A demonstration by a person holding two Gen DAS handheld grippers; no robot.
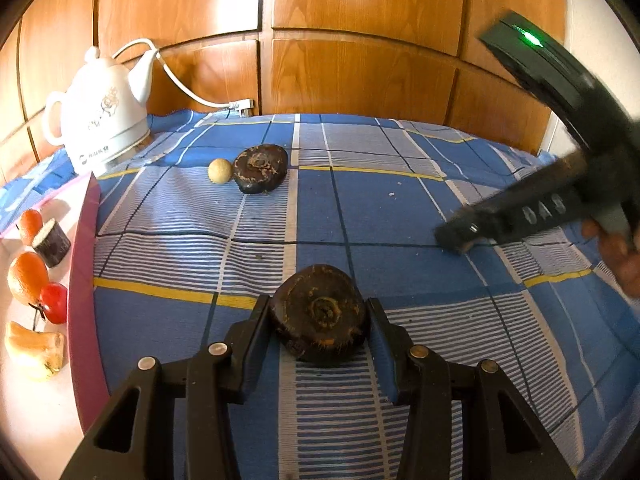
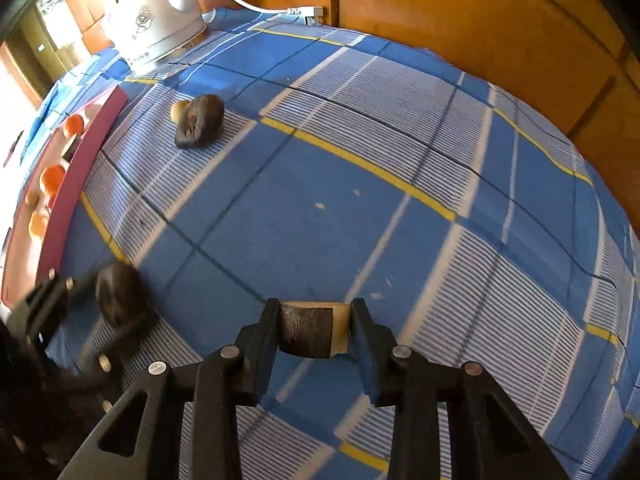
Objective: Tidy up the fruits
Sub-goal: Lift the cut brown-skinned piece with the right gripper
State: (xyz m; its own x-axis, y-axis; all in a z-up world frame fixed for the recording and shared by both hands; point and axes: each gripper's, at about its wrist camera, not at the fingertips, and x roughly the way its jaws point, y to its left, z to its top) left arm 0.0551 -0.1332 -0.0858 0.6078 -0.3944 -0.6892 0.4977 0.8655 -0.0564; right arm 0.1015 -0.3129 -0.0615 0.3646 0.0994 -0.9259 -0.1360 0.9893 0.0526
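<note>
My left gripper [image 1: 319,312] is shut on a dark brown water chestnut [image 1: 319,320], held just over the blue checked cloth [image 1: 392,216]. It also shows blurred in the right wrist view [image 2: 118,296]. My right gripper [image 2: 314,322] is shut on a short dark-skinned cane piece [image 2: 310,332] with a pale cut end, above the cloth. The right gripper also appears at the right of the left wrist view [image 1: 456,240]. A second water chestnut [image 1: 260,168] and a small beige ball fruit [image 1: 220,171] lie together at the far left of the cloth.
A tray with a maroon rim [image 1: 82,280] lies at the left, holding oranges [image 1: 27,278], a red fruit [image 1: 54,303], a cane piece [image 1: 52,242] and a yellowish piece [image 1: 36,350]. A white kettle [image 1: 100,120] with its cord stands at the back left. Wooden panels [image 1: 360,40] rise behind.
</note>
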